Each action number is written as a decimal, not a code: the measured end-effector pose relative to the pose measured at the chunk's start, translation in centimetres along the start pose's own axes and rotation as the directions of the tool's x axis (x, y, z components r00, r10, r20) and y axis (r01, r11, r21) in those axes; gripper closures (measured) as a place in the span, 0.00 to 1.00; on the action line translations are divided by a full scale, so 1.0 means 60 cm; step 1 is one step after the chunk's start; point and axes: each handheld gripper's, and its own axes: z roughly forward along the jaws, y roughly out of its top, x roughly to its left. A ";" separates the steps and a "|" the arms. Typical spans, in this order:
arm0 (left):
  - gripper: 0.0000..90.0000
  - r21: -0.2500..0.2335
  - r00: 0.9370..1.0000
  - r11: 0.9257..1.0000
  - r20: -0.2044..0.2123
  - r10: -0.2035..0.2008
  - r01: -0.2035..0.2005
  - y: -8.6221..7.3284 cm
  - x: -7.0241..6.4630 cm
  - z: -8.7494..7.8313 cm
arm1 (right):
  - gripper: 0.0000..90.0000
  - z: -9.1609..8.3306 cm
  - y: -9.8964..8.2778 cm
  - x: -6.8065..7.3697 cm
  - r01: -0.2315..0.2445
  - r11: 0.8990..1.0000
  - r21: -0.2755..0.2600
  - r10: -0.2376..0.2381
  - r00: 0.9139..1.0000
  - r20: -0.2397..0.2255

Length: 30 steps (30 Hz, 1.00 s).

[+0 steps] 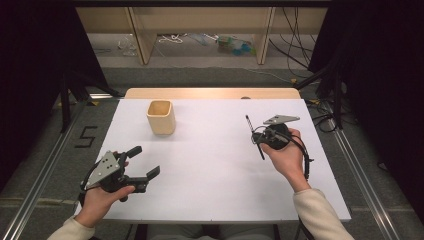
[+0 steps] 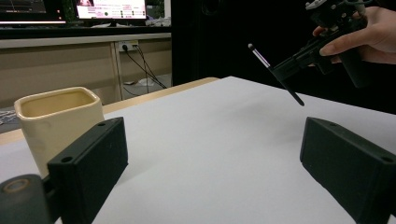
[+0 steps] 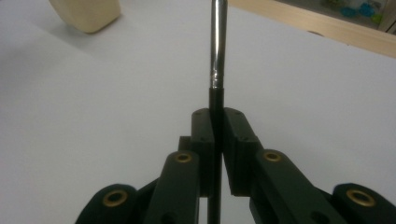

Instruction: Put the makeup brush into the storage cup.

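A cream square cup (image 1: pixel 161 117) stands upright on the white table top (image 1: pixel 215 170), towards the back left. My right gripper (image 1: pixel 258 136) hovers above the right side of the table, shut on a thin black and silver pen (image 1: pixel 254 136). In the right gripper view the pen (image 3: pixel 217 46) runs straight up from between the closed jaws of that gripper (image 3: pixel 218 114), with the cup (image 3: pixel 86 14) far off at the top left. My left gripper (image 1: pixel 144 161) is held low at the front left, open and holding nothing. Its view looks between its jaws (image 2: pixel 215 140) at the cup (image 2: pixel 60 121) and the pen (image 2: pixel 275 74).
A strip of wooden table edge (image 1: pixel 210 93) shows behind the white top. Black curtains hang on both sides, and shelving with cables (image 1: pixel 200 45) stands on the floor beyond. Metal floor rails (image 1: pixel 45 170) run along both sides of the table.
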 end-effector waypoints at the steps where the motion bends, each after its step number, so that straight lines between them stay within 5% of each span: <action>1: 0.08 0.000 1.000 1.000 0.000 0.002 -0.002 0.000 0.000 0.000 | 0.93 0.000 0.000 0.000 0.009 1.000 -0.009 -0.009 1.000 0.002; 5: 0.08 -0.001 1.000 1.000 0.000 0.000 0.000 0.000 0.000 0.000 | 0.93 0.000 -0.001 0.003 -0.001 1.000 -0.017 0.000 1.000 -0.007; 10: 0.08 0.000 1.000 1.000 -0.001 0.002 -0.002 0.000 0.000 0.000 | 0.93 0.004 -0.003 0.003 0.042 0.997 -0.057 -0.042 0.999 -0.004; 30: 0.09 -0.004 1.000 1.000 -0.005 0.002 -0.002 0.000 0.002 0.000 | 0.93 0.003 -0.009 0.004 0.011 0.987 -0.157 -0.023 0.997 -0.077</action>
